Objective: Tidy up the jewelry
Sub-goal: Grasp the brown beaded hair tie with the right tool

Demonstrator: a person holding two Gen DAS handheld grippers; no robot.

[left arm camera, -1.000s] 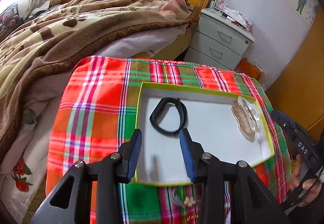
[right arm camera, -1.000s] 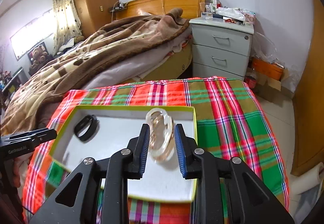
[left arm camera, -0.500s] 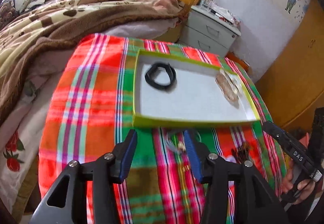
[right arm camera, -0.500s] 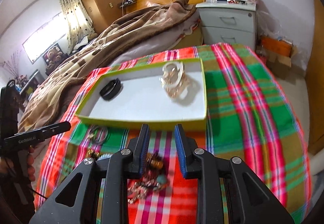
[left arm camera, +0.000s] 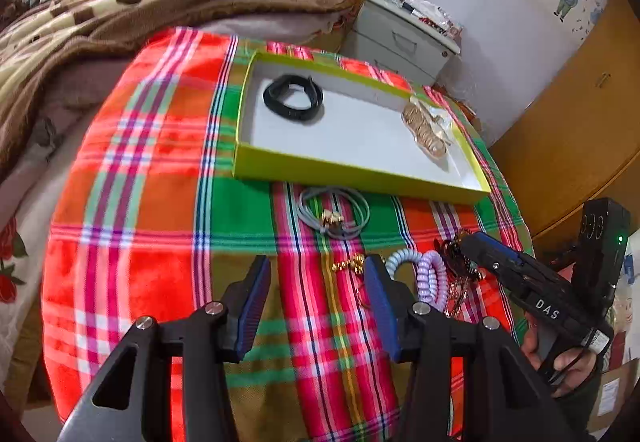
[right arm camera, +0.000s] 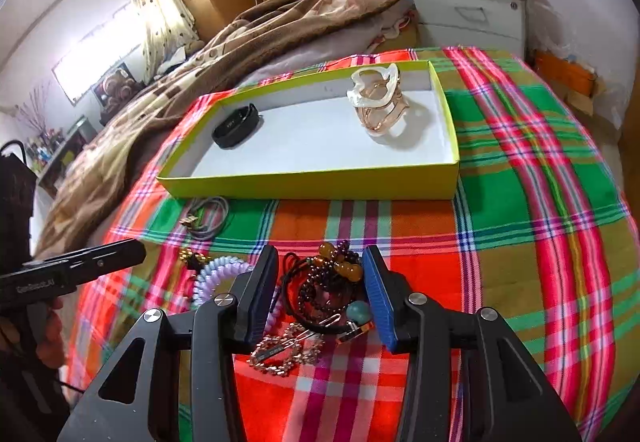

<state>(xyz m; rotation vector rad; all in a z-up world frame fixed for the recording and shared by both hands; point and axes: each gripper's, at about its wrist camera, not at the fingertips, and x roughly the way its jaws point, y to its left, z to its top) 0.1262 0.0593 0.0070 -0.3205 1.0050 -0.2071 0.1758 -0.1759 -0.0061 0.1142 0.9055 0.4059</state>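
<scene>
A: Nearest the cameras?
B: Right gripper (right arm camera: 320, 284), jaws opening, straddling a dark bead bracelet (right arm camera: 324, 290) without pressing it; left gripper (left arm camera: 316, 282) spread wide over bare plaid cloth (left arm camera: 160, 202), grasping nothing.
A: Farther back?
B: Grey cord loop (left arm camera: 334, 212), then the green tray (right arm camera: 304, 184) containing a black band (right arm camera: 236, 126) and a gold-and-clear bangle (right arm camera: 378, 102).

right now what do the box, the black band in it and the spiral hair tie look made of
Box: likely cardboard, matte lime outside, plain white inside, thin folded walls. Black band: looks like rubber or silicone, smooth with a dull sheen, though it could be plastic. Spiral hair tie: glossy pastel plastic coil, lilac and pale blue.
</scene>
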